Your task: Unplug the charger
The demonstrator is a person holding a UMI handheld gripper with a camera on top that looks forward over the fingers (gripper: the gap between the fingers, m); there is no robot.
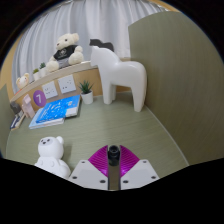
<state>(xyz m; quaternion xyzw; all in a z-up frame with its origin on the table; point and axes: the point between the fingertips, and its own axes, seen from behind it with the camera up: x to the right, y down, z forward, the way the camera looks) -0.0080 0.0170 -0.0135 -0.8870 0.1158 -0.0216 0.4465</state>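
Your claw (113, 165) has a small dark object, apparently the charger (114, 153), sitting between its two fingers, right at the tips where the magenta pads (102, 158) face inward. The pads appear to close against it from both sides, so you may record the claw as clamped on the charger, though the object is small and its detail is hard to read. No cable or socket can be made out around it. Just to the left of your claw, and close to the left finger, a white plush bear (51, 154) sits on the bench (140, 120), which is an olive-green surface running ahead of the fingers. Beyond the fingers, well apart from them, a white horse-shaped figure (122, 75) stands upright on the bench. To its left you have a small potted plant (86, 92) in a white pot, and left of that a blue board or tablet (55, 111) lying tilted against a low shelf (50, 82). On that shelf a second, cream-coloured plush bear (66, 48) sits upright, with smaller items beside it that are too small to identify. A pale curtain (110, 25) hangs behind the whole arrangement.
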